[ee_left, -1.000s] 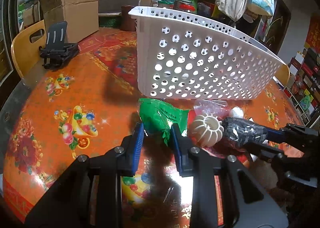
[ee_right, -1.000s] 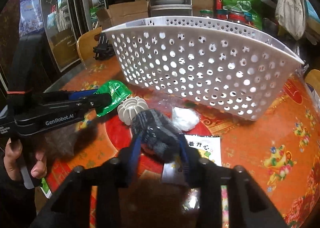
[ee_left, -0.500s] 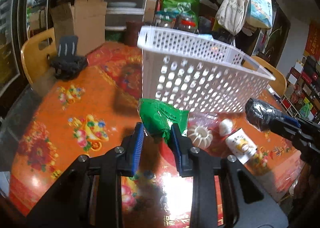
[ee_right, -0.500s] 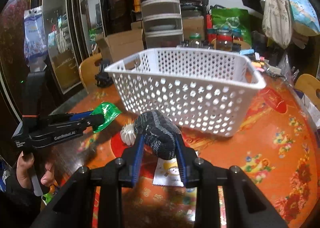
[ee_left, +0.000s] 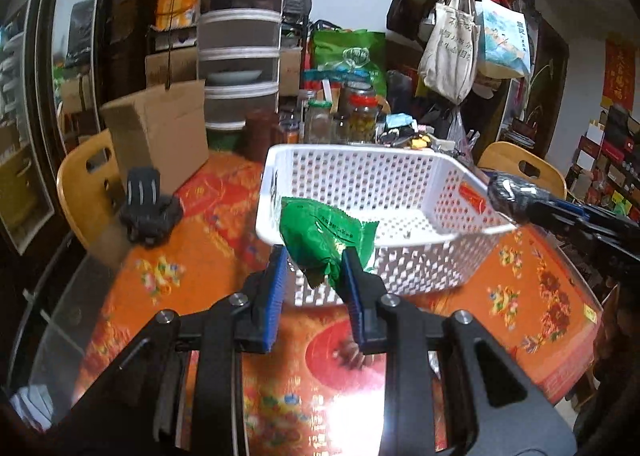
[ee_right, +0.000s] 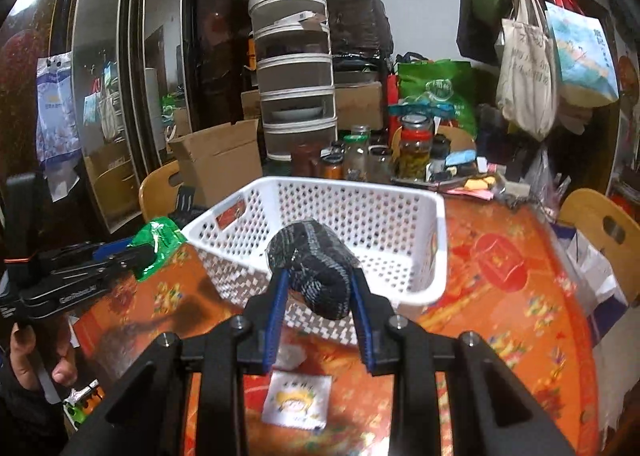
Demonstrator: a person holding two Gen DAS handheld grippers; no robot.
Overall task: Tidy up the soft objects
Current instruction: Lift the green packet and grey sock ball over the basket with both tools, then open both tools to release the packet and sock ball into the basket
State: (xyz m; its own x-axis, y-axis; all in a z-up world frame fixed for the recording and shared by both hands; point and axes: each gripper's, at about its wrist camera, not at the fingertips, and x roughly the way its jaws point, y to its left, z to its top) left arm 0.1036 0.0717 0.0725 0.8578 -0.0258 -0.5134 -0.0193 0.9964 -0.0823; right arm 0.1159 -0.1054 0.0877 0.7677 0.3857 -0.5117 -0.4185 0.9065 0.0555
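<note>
My left gripper is shut on a green plastic packet and holds it up in front of the near rim of a white perforated basket. My right gripper is shut on a dark knitted bundle and holds it above the basket's near wall. The bundle also shows at the basket's right corner in the left wrist view. The packet shows left of the basket in the right wrist view. The basket looks empty inside.
A white sachet lies on the orange patterned tablecloth below my right gripper. A black phone stand and a cardboard box stand at the left. Jars crowd the table's far side. Wooden chairs flank the table.
Both grippers have risen from the table with their loads and moved toward the basket; I now see down into it. The white ribbed object is out of view.
</note>
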